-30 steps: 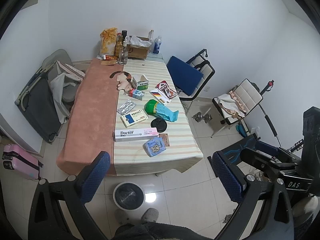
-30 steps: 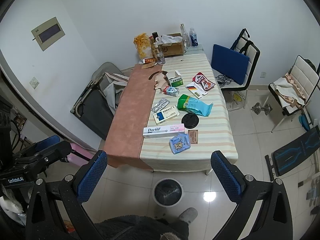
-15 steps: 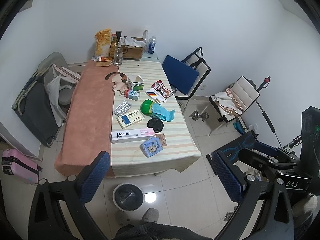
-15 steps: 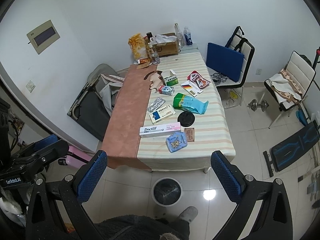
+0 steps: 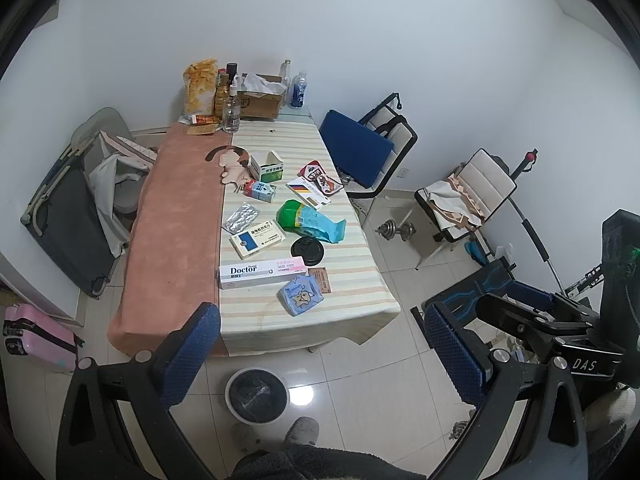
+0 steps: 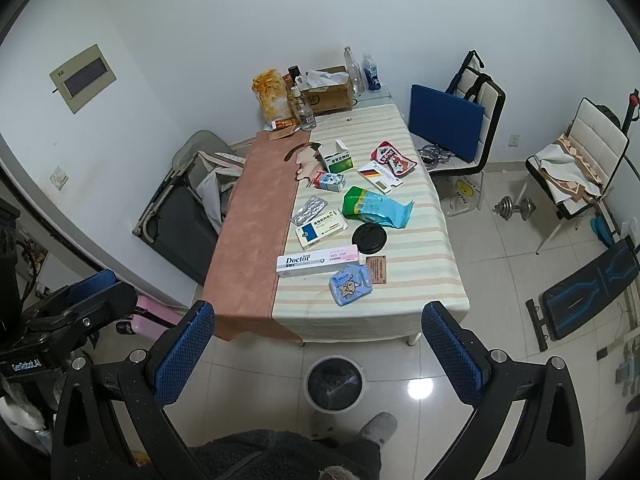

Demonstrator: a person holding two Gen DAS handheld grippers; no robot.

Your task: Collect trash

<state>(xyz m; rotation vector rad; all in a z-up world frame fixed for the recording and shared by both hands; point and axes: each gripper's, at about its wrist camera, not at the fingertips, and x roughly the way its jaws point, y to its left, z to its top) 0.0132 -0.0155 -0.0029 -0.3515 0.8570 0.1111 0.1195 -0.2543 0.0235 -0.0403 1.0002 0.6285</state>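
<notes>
Trash lies scattered over the striped cloth of the desk (image 5: pixel 352 280): a long white "Doctor" toothpaste box (image 5: pixel 262 272) near the front edge, a small blue packet printed with a star figure (image 5: pixel 301 295) just in front of it, and a brown card (image 5: pixel 321 279) touching that packet's right side. Behind them sit a round black lid (image 5: pixel 307 249), a green and light-blue plastic pouch (image 5: pixel 310 221), a white and blue medicine box (image 5: pixel 257 239) and a silver blister pack (image 5: pixel 241 218). On the tiled floor, just in front of the desk, stands a round bin with a black liner (image 5: pixel 256 395).

Both grippers hover well apart from the desk, holding nothing. The left hand-held gripper (image 5: pixel 320 356) has its blue-padded fingers spread wide, and the right hand-held gripper (image 6: pixel 316 354) is spread wide too.
</notes>
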